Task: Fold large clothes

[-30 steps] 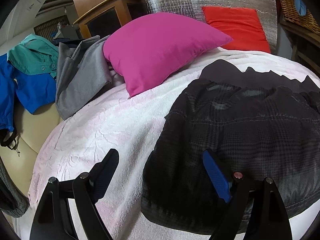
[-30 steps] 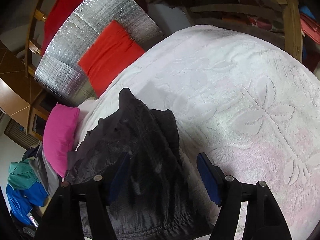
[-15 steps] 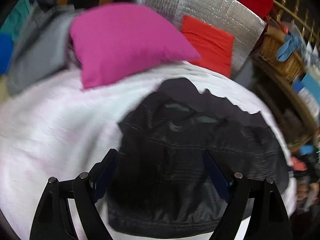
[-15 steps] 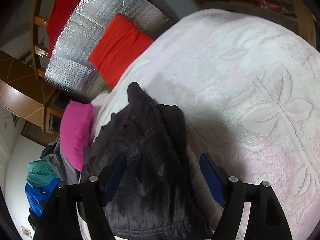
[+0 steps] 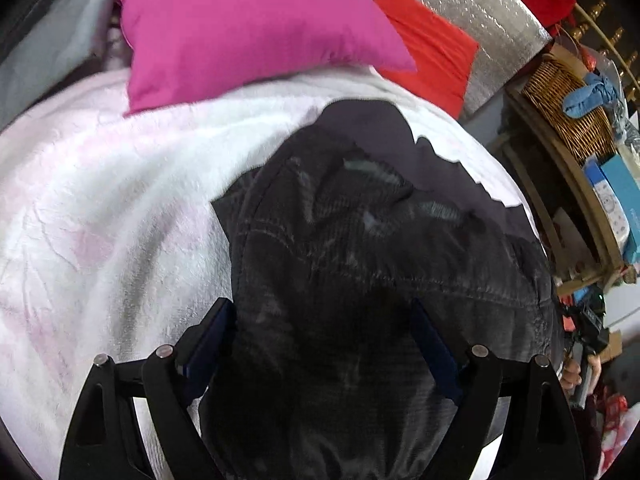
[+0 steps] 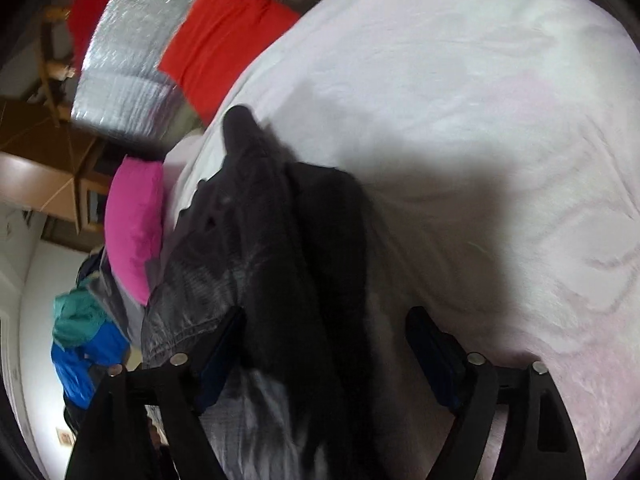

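- A dark grey jacket [image 5: 360,264] lies rumpled on the white bedspread [image 5: 100,208], its fabric bunched in folds, with a plain dark lining edge [image 5: 360,120] showing on the side toward the pillows.
- The left gripper [image 5: 324,344] hangs over the near part of the jacket with its jaws spread wide; the blue pads [image 5: 208,344] stand on either side of a hump of cloth and do not seem to press on it, though the dark fabric makes that hard to judge.
- The right gripper [image 6: 324,356] is wide apart too, and its jaws have just been opening. A ridge of the jacket [image 6: 280,264] runs between its fingers, the right pad [image 6: 430,356] over bare bedspread [image 6: 500,128] beside the cloth.
- A magenta pillow [image 5: 248,28] rests at the head end of the bed, just beyond the jacket, and a red cushion [image 5: 432,48] leans against a silver quilted panel [image 5: 480,4] beside it.
- A wicker basket [image 5: 568,104] holding a blue cloth [image 5: 592,92] stands on a wooden shelf off the bed's far side.
- In the right wrist view a heap of teal, blue and grey clothes [image 6: 88,328] lies past the magenta pillow [image 6: 134,224], off the bed's edge.
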The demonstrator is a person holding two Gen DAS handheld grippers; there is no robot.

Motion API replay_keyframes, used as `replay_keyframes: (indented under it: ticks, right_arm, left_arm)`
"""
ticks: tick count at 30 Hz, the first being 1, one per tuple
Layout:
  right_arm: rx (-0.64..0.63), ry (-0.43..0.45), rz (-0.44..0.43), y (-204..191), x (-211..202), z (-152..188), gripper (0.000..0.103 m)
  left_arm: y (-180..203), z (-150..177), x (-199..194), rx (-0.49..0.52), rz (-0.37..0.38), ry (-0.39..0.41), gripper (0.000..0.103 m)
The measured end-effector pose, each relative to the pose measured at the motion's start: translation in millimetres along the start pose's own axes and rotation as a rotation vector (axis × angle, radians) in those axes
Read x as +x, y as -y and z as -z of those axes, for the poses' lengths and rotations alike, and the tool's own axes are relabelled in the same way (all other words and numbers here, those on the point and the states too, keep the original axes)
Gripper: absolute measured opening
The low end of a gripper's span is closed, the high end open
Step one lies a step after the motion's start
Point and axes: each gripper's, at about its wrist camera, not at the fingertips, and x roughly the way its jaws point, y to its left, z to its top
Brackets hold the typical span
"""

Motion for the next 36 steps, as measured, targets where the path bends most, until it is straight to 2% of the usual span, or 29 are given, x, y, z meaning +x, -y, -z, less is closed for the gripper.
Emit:
replay_keyframes:
  ticks: [3, 4, 9, 11, 13, 15, 16, 18, 21, 25, 27, 28, 29, 30, 31, 33, 34, 36]
  right_arm:
    - [-0.046, 0.000, -0.003, -9, 10, 0, 0.089]
    - [-0.061, -0.006, -0.003, -13, 14, 0, 0.093]
    - [-0.085, 0.035, 0.012, -28, 22, -2, 0.093]
    - [-0.100, 0.051, 0.032, -33, 23, -3, 0.089]
    - [-0.105, 0.070, 0.066, -37, 24, -4, 0.078]
    - [-0.118, 0.086, 0.084, -42, 22, -4, 0.067]
    - [-0.119, 0.099, 0.090, -45, 21, -4, 0.060]
    - [-0.137, 0.121, 0.113, -52, 18, -5, 0.052]
    - [-0.178, 0.172, 0.144, -65, 9, -3, 0.043]
    - [-0.204, 0.276, 0.121, -80, -9, -5, 0.038]
    - [-0.165, 0.274, 0.140, -72, -2, -8, 0.038]
    - [-0.146, 0.257, 0.157, -65, 3, -10, 0.038]
    - [-0.128, 0.241, 0.169, -59, 8, -11, 0.040]
    - [-0.096, 0.223, 0.164, -50, 12, -12, 0.048]
    - [-0.076, 0.212, 0.148, -47, 12, -13, 0.053]
    - [-0.047, 0.204, 0.127, -45, 5, -12, 0.057]
    - [-0.040, 0.203, 0.118, -47, 3, -11, 0.064]
    - [-0.028, 0.215, 0.095, -47, -5, -10, 0.067]
  left_arm:
    - [-10, 0, 9, -0.048, 0.069, -0.045, 0.089]
    - [-12, 0, 13, -0.072, 0.094, -0.055, 0.089]
    - [-11, -4, 20, -0.125, 0.165, -0.050, 0.090]
    - [-11, -6, 22, -0.141, 0.180, -0.043, 0.090]
    - [-12, -8, 22, -0.168, 0.209, -0.024, 0.087]
    - [-13, -11, 20, -0.180, 0.201, -0.011, 0.061]
    - [-14, -13, 18, -0.181, 0.190, 0.004, 0.056]
    - [-16, -16, 14, -0.194, 0.191, 0.040, 0.039]
    - [-10, -21, -1, -0.177, 0.214, 0.101, 0.032]
    - [12, -25, -18, -0.106, 0.201, 0.165, 0.031]
    - [12, -27, -13, -0.110, 0.159, 0.149, 0.032]
    - [6, -26, -6, -0.129, 0.122, 0.113, 0.034]
    - [-2, -24, 6, -0.155, 0.089, 0.057, 0.040]
    - [-6, -22, 13, -0.176, 0.077, 0.028, 0.050]
    - [-13, -20, 21, -0.210, 0.062, -0.007, 0.054]
    - [-15, -21, 18, -0.230, 0.071, -0.006, 0.057]
    - [-13, -22, 14, -0.224, 0.049, 0.003, 0.058]
    - [-7, -23, 4, -0.195, 0.009, 0.043, 0.067]
